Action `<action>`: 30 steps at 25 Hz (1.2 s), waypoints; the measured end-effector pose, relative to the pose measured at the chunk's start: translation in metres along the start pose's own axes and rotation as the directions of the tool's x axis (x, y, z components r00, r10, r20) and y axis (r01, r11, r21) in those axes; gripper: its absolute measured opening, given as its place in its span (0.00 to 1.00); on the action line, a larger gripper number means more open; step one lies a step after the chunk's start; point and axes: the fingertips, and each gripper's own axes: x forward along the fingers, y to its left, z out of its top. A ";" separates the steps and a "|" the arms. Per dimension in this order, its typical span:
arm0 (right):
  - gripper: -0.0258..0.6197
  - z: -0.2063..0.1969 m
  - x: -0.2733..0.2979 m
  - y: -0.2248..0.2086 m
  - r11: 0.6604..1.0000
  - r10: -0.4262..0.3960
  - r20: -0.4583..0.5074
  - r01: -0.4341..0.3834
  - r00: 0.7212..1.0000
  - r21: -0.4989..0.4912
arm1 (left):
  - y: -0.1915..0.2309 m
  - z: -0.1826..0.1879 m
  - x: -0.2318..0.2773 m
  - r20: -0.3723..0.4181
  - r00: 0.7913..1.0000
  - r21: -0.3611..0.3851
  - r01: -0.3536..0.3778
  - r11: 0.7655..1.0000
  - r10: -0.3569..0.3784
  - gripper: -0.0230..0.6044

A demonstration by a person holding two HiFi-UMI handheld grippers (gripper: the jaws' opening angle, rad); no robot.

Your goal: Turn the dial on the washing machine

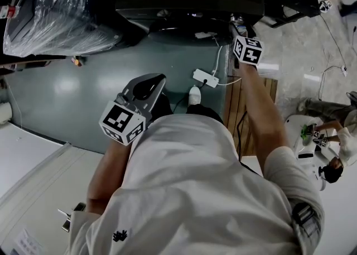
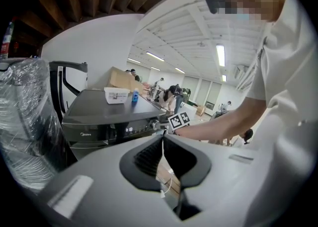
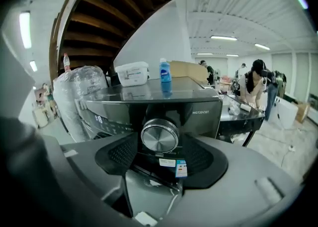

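The dark washing machine [image 3: 198, 109] fills the right gripper view, with its round silver dial [image 3: 159, 135] dead ahead. My right gripper [image 3: 159, 144] has its two black pads on either side of the dial and looks shut on it. In the head view only that gripper's marker cube [image 1: 247, 49] shows, at the machine's front right corner [image 1: 240, 22]. My left gripper [image 1: 148, 89] hangs back over the green floor, away from the machine, its jaws shut with nothing between them [image 2: 163, 144].
A white box [image 3: 131, 73] and a blue bottle [image 3: 165, 70] stand on the machine's top. A plastic-wrapped appliance [image 1: 56, 8] stands to its left. A white power strip [image 1: 205, 78] with cables lies on the floor beside a wooden pallet [image 1: 245, 114]. People work at tables behind on the right.
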 end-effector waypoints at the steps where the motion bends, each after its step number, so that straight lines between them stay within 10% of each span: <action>1: 0.44 0.000 0.000 0.001 0.999 -0.011 -0.004 0.011 1.000 -0.043 | 0.000 0.000 0.000 0.000 1.000 0.001 0.002 1.000 -0.002 0.13; 13: 0.43 0.003 0.012 0.010 0.973 -0.101 -0.049 0.089 0.994 -0.214 | 0.010 0.002 -0.001 -0.011 1.000 0.017 0.014 1.000 -0.014 0.13; 30: 0.43 0.002 0.015 -0.002 0.995 -0.070 -0.020 0.071 0.997 0.069 | 0.019 0.006 0.001 -0.011 1.000 0.012 0.010 1.000 -0.010 0.13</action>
